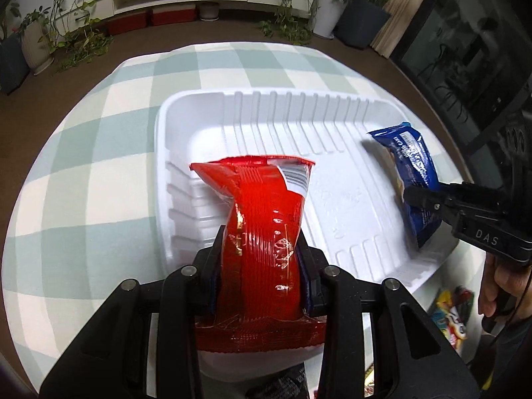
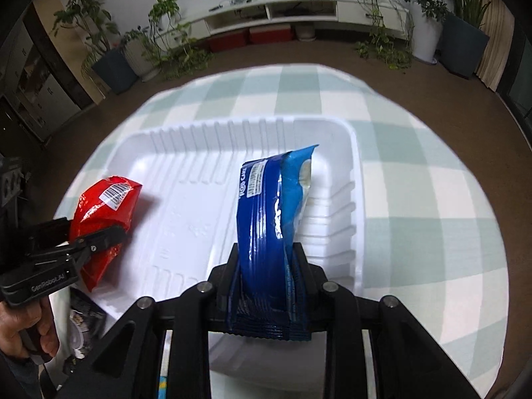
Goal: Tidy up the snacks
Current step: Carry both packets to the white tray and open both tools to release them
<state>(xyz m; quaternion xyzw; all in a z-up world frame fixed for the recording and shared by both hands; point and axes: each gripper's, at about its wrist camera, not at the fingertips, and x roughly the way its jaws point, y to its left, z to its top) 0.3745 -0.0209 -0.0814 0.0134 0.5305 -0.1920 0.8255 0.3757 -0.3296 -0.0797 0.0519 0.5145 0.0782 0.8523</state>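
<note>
My left gripper (image 1: 261, 249) is shut on a red snack packet (image 1: 266, 219) and holds it over the left side of a white ribbed tray (image 1: 232, 113). My right gripper (image 2: 267, 259) is shut on a blue snack packet (image 2: 276, 206) and holds it over the right side of the same tray (image 2: 186, 153). The blue packet (image 1: 409, 173) and right gripper (image 1: 429, 199) show at the right of the left wrist view. The red packet (image 2: 106, 206) and left gripper (image 2: 89, 236) show at the left of the right wrist view.
The tray sits on a table with a green and white checked cloth (image 1: 99, 139). Several loose snack packets (image 1: 449, 312) lie by the tray's near edge, also in the right wrist view (image 2: 83, 316). Potted plants (image 2: 109, 53) and a low white shelf (image 2: 282, 10) stand beyond the table.
</note>
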